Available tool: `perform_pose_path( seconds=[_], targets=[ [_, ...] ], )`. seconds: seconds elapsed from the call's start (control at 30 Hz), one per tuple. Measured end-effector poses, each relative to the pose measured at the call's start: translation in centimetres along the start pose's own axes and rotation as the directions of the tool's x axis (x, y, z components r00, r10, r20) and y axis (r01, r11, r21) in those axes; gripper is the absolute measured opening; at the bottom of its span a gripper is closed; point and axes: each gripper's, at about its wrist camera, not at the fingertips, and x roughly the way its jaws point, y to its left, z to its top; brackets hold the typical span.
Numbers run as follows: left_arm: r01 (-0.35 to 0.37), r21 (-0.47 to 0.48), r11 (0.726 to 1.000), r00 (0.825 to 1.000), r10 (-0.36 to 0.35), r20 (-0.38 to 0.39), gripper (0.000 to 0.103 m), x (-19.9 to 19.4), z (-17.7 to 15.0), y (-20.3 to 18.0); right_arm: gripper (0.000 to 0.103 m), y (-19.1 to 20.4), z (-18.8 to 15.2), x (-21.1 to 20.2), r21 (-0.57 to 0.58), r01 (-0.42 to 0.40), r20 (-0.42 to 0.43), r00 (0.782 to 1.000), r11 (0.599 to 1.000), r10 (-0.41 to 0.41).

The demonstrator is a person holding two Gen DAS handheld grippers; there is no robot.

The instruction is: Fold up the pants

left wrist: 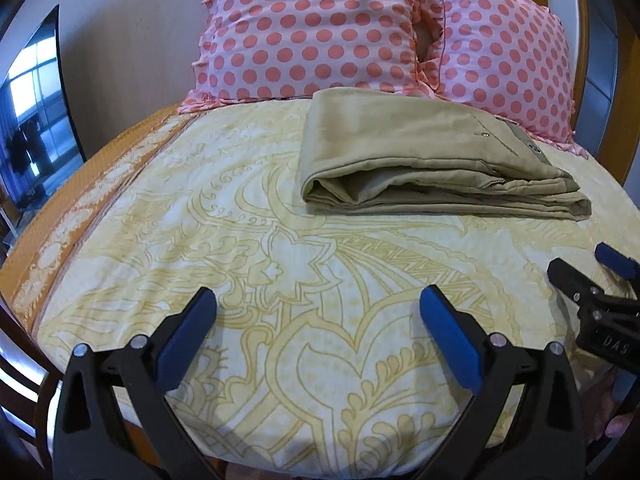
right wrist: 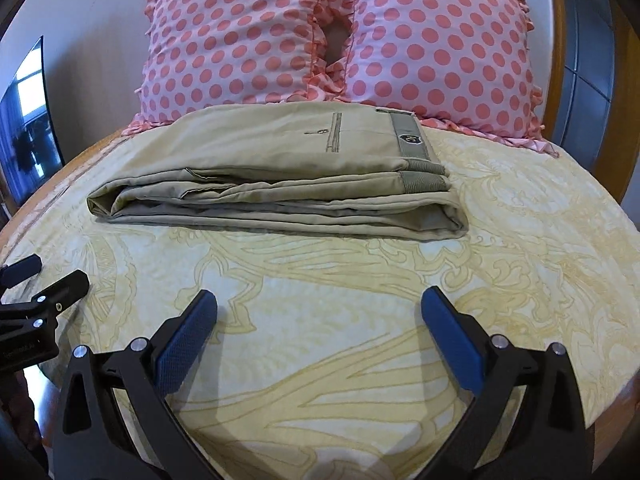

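Note:
Khaki pants (left wrist: pixel 420 160) lie folded into a flat stack on the bed, just in front of the pillows; in the right wrist view the pants (right wrist: pixel 280 184) show a back pocket and a waistband patch on top. My left gripper (left wrist: pixel 318 300) is open and empty, hovering over the bedspread well short of the pants. My right gripper (right wrist: pixel 320 300) is open and empty too, also short of the pants. The right gripper shows at the right edge of the left wrist view (left wrist: pixel 592 272), and the left gripper at the left edge of the right wrist view (right wrist: pixel 44 276).
Two pink polka-dot pillows (left wrist: pixel 304 28) (right wrist: pixel 440 48) lean against the headboard behind the pants. The yellow patterned bedspread (left wrist: pixel 240 280) covers the bed, with an orange border on the left (left wrist: pixel 72 216). A dark TV screen (left wrist: pixel 32 120) stands left of the bed.

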Motion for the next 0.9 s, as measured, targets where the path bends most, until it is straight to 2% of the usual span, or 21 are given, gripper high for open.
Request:
perform_pose_path(
  seconds=[0.27,0.9],
  targets=[
    [0.03,0.035,0.999,0.998,-0.032,0.055,0.101,-0.1,-0.7,-0.2,0.102,0.6,-1.4,-0.9,0.035,0.059,0.071,0.996,0.998,-0.062],
    [0.026,0.026,0.999,0.997,-0.028,0.07,0.101,-0.1,-0.8,-0.2,0.102,0.8,-1.5,-0.9,0.037,0.062,0.073,0.995,0.997,-0.065]
  ],
)
